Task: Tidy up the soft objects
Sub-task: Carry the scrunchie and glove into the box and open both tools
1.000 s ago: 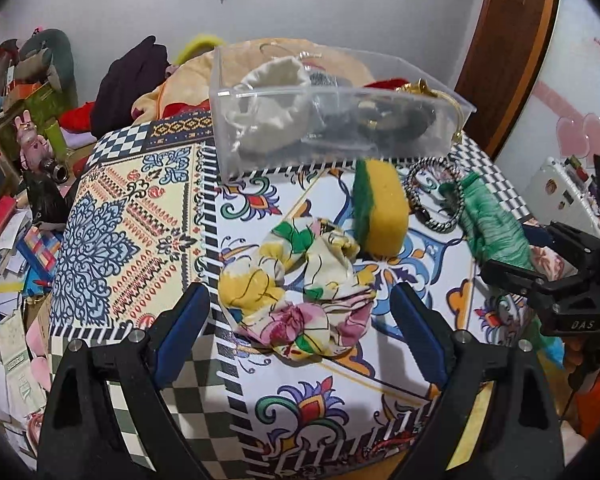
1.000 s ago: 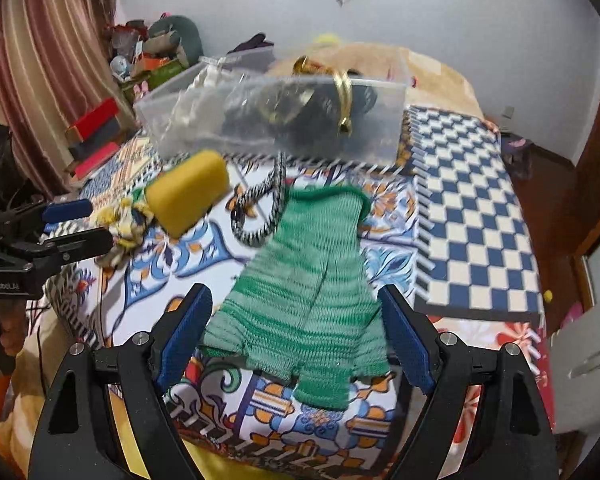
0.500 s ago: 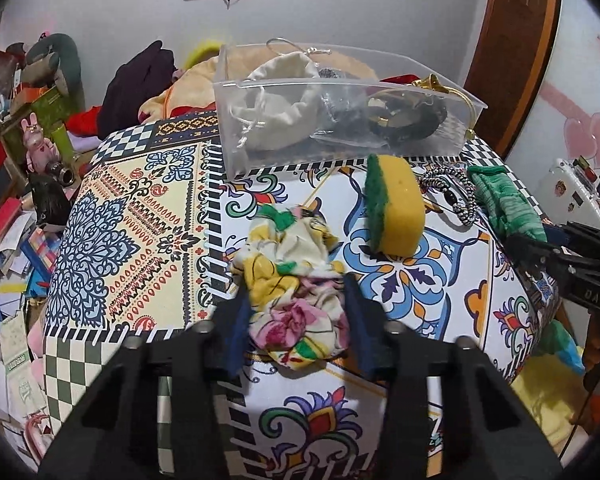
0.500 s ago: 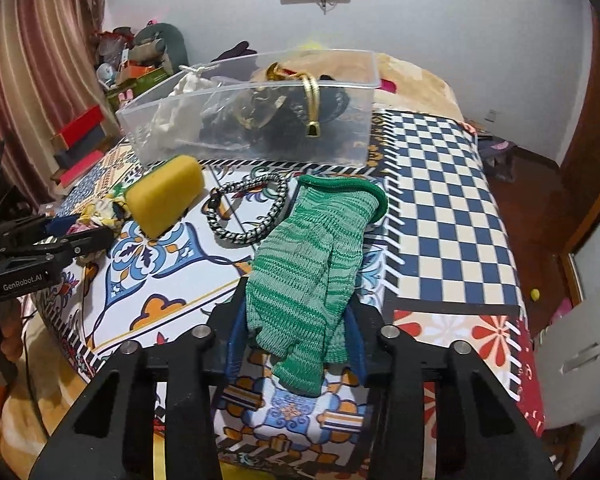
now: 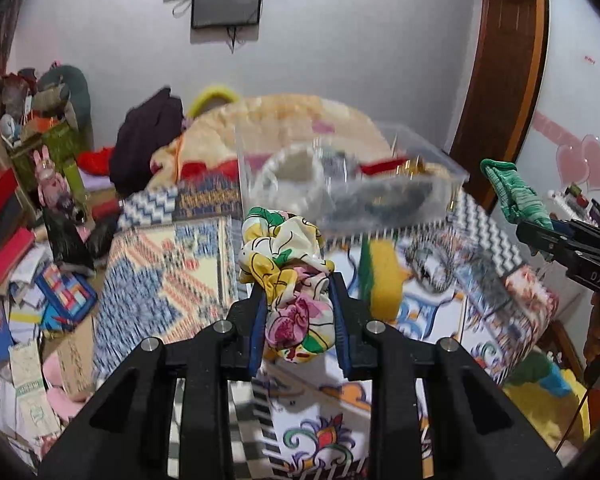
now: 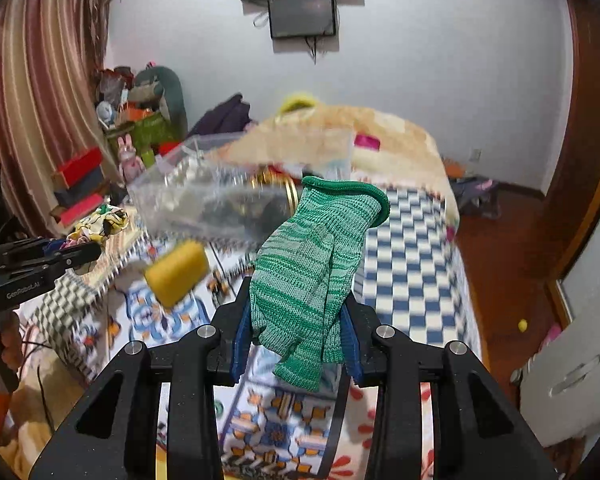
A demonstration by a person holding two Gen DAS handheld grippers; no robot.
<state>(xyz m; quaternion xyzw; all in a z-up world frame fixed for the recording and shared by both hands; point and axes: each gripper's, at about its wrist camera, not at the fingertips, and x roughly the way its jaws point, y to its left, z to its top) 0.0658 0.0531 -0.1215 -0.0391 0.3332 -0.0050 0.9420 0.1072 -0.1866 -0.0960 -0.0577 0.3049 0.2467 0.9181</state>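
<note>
My left gripper [image 5: 298, 300] is shut on a floral fabric scrunchie [image 5: 286, 268] and holds it lifted above the patterned bed cover. My right gripper [image 6: 296, 320] is shut on a green knitted glove [image 6: 316, 256], also lifted; the glove's cuff points up. The glove also shows at the right of the left wrist view [image 5: 514, 192], and the scrunchie at the left of the right wrist view [image 6: 100, 222]. A yellow sponge with a green side [image 5: 382, 276] lies on the cover, and it also shows in the right wrist view [image 6: 178, 272]. A clear plastic bin [image 5: 348, 184] with several items stands behind.
A black-and-white braided cord [image 5: 436, 264] lies right of the sponge. Clothes and a blanket [image 5: 292, 120] are piled behind the bin. Boxes, books and toys [image 5: 24, 216] crowd the floor at left. A wooden door frame [image 5: 496, 80] stands at right.
Both grippers closed, the left on the scrunchie and the right on the glove, then lifted them off the cover. The views now tilt upward and the background is blurred.
</note>
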